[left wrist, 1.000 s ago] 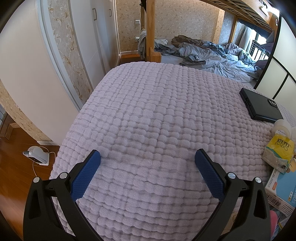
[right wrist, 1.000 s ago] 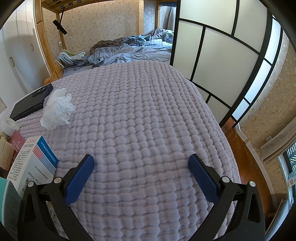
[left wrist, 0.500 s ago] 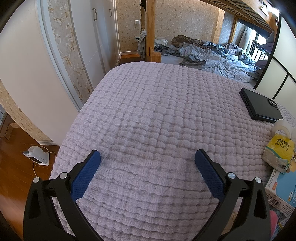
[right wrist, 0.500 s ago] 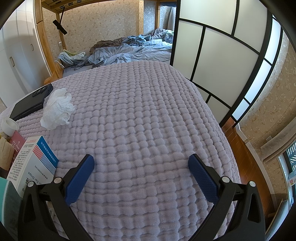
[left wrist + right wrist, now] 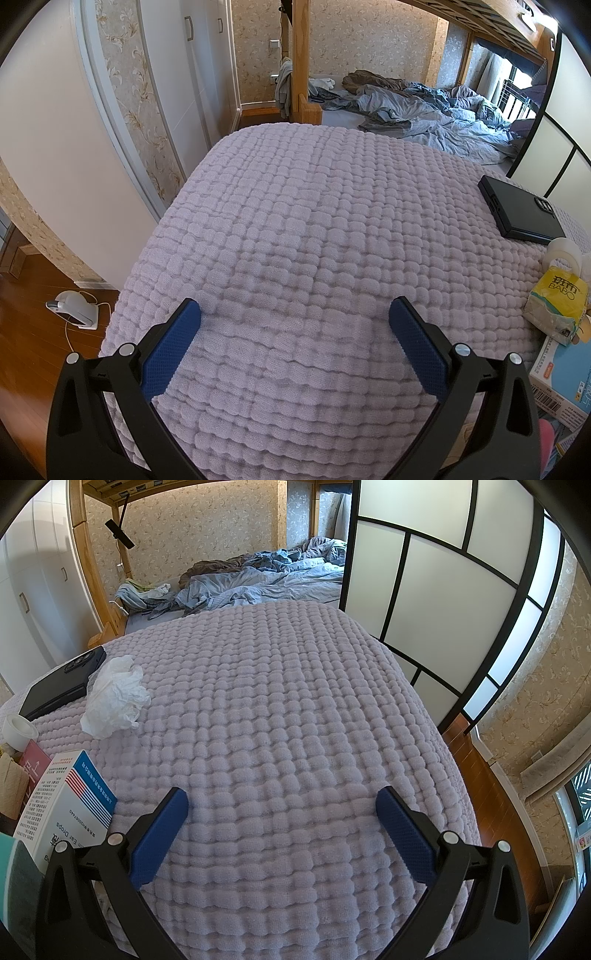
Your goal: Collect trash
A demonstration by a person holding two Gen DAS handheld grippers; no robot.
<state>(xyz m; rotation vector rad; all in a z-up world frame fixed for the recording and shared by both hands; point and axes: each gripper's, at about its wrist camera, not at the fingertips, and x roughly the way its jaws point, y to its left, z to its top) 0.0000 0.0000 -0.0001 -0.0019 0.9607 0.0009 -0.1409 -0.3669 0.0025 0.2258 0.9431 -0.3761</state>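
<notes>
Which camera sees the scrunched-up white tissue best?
The right wrist view: the crumpled tissue lies whole and unblocked on the blanket, beside the black phone. The left wrist view does not clearly show it.

Each camera sits on its own gripper and looks forward and downward along the two fingers, close above the near edge of the quilted bedspread [image 5: 295, 229]. The left view faces the left edge and the far bunk bed [image 5: 424, 107]; the right view faces the right edge and the sliding screen [image 5: 436, 590]. Both share the bedspread's middle — the black phone [image 5: 524, 214] [image 5: 62, 688] and the bunk bed [image 5: 258, 579].
</notes>
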